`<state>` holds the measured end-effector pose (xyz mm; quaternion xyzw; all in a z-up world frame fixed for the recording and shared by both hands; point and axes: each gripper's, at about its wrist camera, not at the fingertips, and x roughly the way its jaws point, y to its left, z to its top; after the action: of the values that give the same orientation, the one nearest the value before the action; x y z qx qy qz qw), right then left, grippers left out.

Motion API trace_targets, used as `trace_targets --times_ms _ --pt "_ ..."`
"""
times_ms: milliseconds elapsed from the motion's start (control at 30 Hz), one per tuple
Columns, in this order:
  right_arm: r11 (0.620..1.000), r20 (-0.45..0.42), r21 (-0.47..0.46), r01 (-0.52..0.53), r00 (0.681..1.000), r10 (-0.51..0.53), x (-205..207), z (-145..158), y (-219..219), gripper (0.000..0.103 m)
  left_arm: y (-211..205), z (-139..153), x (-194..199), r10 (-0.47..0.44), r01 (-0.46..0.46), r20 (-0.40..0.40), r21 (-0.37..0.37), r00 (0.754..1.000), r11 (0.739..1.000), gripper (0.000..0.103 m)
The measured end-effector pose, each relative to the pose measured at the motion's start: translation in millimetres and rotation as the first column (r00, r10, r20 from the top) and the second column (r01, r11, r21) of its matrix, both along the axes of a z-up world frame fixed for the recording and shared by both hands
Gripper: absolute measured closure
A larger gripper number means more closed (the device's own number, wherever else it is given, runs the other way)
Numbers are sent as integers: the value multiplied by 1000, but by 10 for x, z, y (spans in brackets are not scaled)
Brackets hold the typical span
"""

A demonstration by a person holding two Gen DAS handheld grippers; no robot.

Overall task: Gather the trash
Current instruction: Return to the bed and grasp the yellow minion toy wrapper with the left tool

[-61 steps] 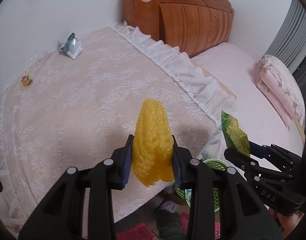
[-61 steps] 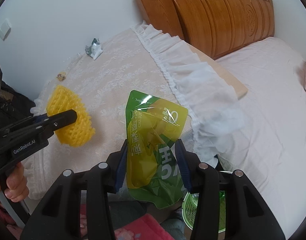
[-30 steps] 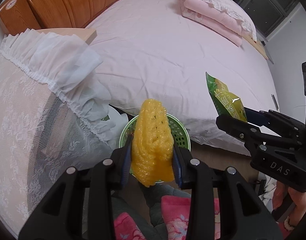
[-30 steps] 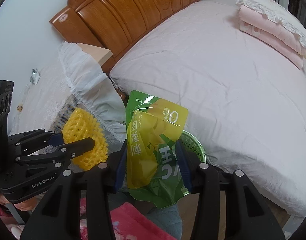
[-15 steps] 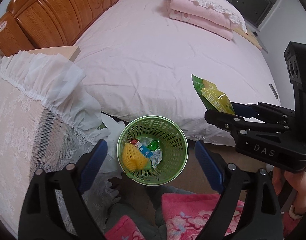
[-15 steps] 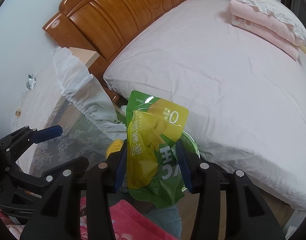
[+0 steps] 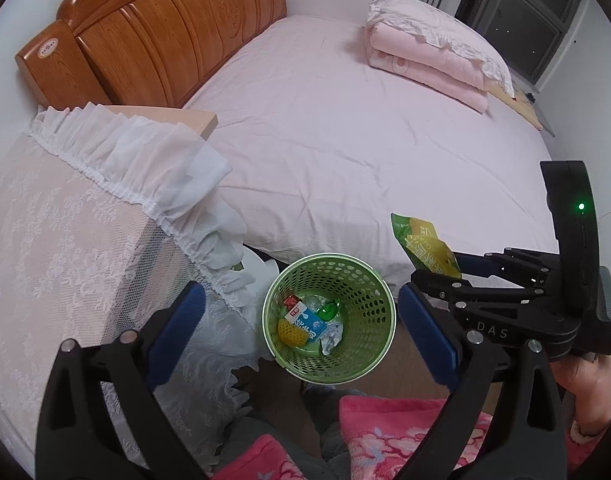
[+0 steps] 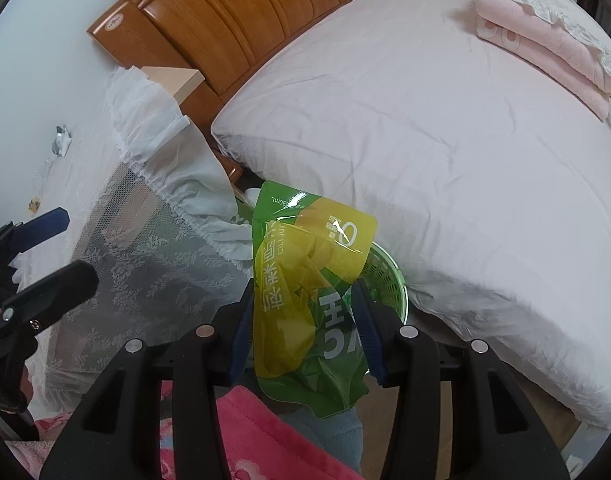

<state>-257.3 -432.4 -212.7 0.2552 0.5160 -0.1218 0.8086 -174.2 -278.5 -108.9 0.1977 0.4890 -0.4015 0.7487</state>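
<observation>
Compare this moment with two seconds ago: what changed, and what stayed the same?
The left claw swung from the lace-covered table to above the green basket; its jaws have just been opening, dropping the yellow foam net inside. The right claw still grips the green pouch.

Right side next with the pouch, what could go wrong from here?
1. The green pouch is wide and floppy against the green basket mouth; it may catch the rim or land on the floor.
2. The open left gripper hangs over the basket; the right gripper could hit it moving in.
</observation>
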Motion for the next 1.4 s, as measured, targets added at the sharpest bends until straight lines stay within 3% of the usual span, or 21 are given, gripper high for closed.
trace_targets --times_ms 133,200,233,267,300,733,933,1033,1133,1400 --pt "1000 -23 16 -24 999 25 50 -58 59 55 85 64 71 28 -28 10 -14 1000 1000 10" --pt "999 -35 17 -28 999 28 79 -80 98 39 109 87 106 41 -41 12 -18 999 999 10" --pt "1000 -36 6 -26 999 27 89 -75 115 21 122 97 124 48 -48 13 -20 999 999 10" --pt "1000 -42 -8 -30 999 30 109 -72 140 12 134 101 137 54 -54 14 -21 998 998 10" --pt "999 -46 -12 -37 998 36 129 -75 159 10 147 109 153 60 -59 13 -23 998 998 10" --pt "998 -45 -9 -62 997 61 307 -41 203 6 299 124 314 119 -119 7 -31 993 992 8" --pt "991 11 -44 -125 992 126 553 229 379 5 588 244 548 221 -219 31 -63 975 974 8" --pt "982 59 -66 -174 982 178 748 407 500 2 875 370 725 308 -302 76 -79 948 950 8" --pt "965 113 -86 -250 959 258 1087 614 728 2 1240 481 953 408 -399 113 -93 906 912 8" --pt "915 166 -104 -391 900 403 1841 870 1296 2 2378 520 1605 647 -644 158 -81 746 761 8"
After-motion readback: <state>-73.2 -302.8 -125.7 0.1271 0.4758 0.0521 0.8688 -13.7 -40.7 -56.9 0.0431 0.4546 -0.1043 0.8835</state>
